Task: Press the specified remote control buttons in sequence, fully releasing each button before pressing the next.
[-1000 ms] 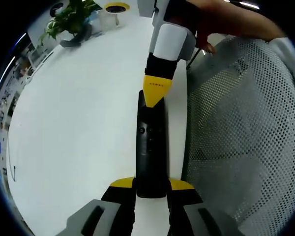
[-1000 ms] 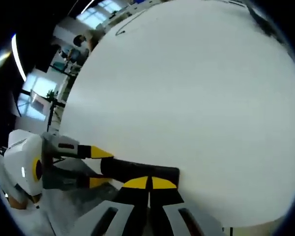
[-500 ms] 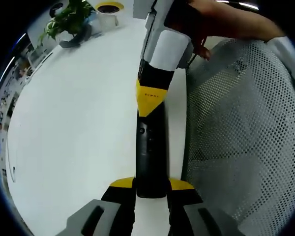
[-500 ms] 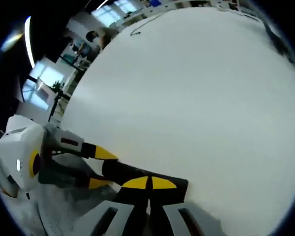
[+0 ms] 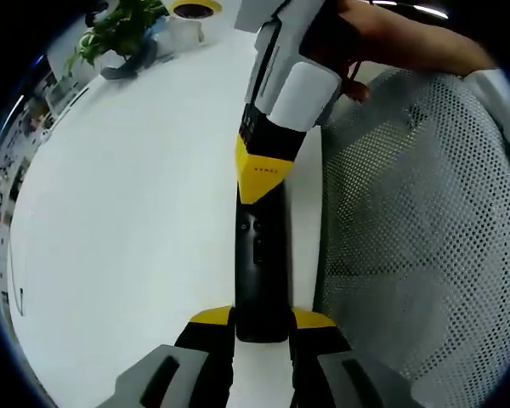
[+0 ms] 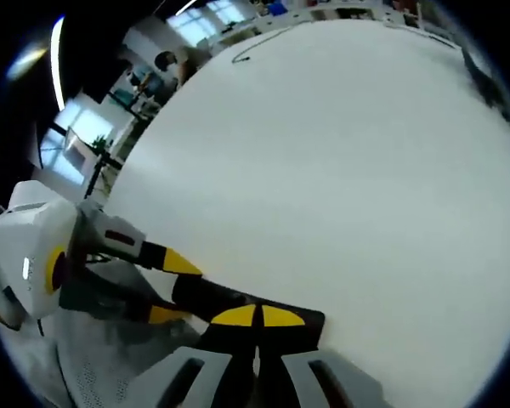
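Your left gripper (image 5: 262, 319) pinches the near end of the black remote (image 5: 259, 255). The remote lies at the tabletop (image 5: 136, 212) edge, next to a mesh chair (image 5: 416, 238). Its long side points straight away from the left gripper, toward your right gripper (image 5: 259, 174). The right gripper's yellow tips are pressed together and sit on the remote's far end. The buttons (image 5: 253, 229) are just below those tips, so slide back a little to press.

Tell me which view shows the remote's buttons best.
The left gripper view: the remote lies lengthwise, its face and some buttons visible. The right gripper view shows only a dark, foreshortened remote behind that gripper's shut yellow tips, no buttons readable.
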{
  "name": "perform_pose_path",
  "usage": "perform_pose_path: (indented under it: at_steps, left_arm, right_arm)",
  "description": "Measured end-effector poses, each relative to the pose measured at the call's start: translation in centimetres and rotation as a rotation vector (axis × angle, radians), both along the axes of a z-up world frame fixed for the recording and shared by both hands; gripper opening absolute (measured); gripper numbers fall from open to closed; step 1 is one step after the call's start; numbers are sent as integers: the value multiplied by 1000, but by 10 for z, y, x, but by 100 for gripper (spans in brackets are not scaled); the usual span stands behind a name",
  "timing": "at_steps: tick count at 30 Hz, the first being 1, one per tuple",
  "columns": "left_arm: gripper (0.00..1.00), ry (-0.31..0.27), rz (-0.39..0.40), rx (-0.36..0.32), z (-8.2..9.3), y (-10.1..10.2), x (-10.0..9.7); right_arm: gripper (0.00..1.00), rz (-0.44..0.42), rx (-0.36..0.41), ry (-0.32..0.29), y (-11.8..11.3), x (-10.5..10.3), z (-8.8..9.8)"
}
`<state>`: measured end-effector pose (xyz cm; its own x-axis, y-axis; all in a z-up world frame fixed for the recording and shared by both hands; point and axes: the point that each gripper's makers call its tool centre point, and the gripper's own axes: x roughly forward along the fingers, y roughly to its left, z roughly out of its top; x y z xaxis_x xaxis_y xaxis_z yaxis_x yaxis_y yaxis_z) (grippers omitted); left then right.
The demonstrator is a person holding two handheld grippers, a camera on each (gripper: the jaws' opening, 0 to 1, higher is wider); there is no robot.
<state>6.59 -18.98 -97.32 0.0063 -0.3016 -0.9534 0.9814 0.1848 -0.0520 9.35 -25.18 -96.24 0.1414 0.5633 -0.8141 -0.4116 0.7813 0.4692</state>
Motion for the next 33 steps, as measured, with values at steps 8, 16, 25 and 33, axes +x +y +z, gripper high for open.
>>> perform_pose_path:
  at_steps: [8,16,25,33]
  left_arm:
    - [24,-15,-1,0,-1,0,-1]
    - [24,-18,1,18,-2,0,-2]
    - [24,-3,12,12,-1,0,-2]
    - [24,-5,21,7,-1,-1,-3]
  right_arm:
    - [0,8,-17,-16,-1,0,-1]
    - [0,3,-13,-9,0,-1,1]
    - [0,19,-22,-18,-2,-2,1]
    - [0,45,-36,-26,-1,-4,0]
